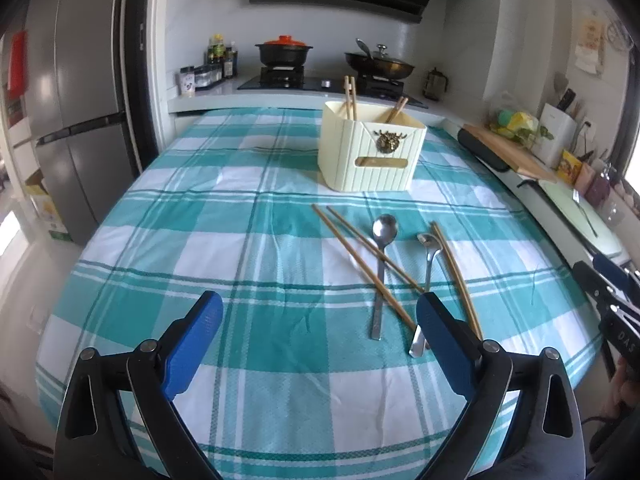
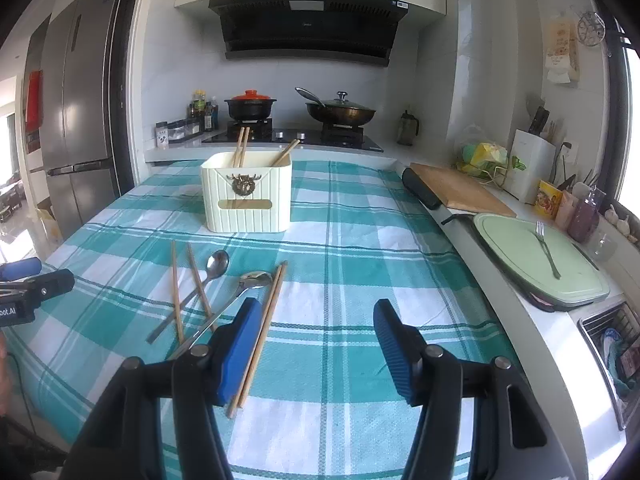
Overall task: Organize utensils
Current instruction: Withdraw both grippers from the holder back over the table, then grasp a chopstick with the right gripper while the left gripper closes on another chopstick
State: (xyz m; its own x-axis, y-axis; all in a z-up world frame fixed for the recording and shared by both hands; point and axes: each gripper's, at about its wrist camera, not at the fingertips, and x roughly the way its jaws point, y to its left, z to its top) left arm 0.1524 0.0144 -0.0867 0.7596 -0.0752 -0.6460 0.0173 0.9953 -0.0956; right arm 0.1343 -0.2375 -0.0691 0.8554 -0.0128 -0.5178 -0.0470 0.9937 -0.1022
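A cream utensil holder (image 1: 372,152) (image 2: 248,192) stands on the checked tablecloth with chopsticks upright inside. In front of it lie two metal spoons (image 1: 385,229) (image 1: 429,242), two loose chopsticks (image 1: 360,258) crossing the first spoon, and a chopstick pair (image 1: 456,276) to the right. My left gripper (image 1: 320,312) is open over bare cloth, its right finger beside the second spoon's handle. My right gripper (image 2: 316,320) is open above the cloth; the chopstick pair (image 2: 264,328) lies just inside its left finger (image 2: 240,344), the spoons (image 2: 216,264) (image 2: 254,280) further left.
A counter along the right carries a wooden board (image 2: 460,190), a green board with a fork (image 2: 546,248) and a sink rack (image 2: 616,356). Behind the table sits a stove with pots (image 2: 250,106). A fridge (image 1: 80,120) stands left.
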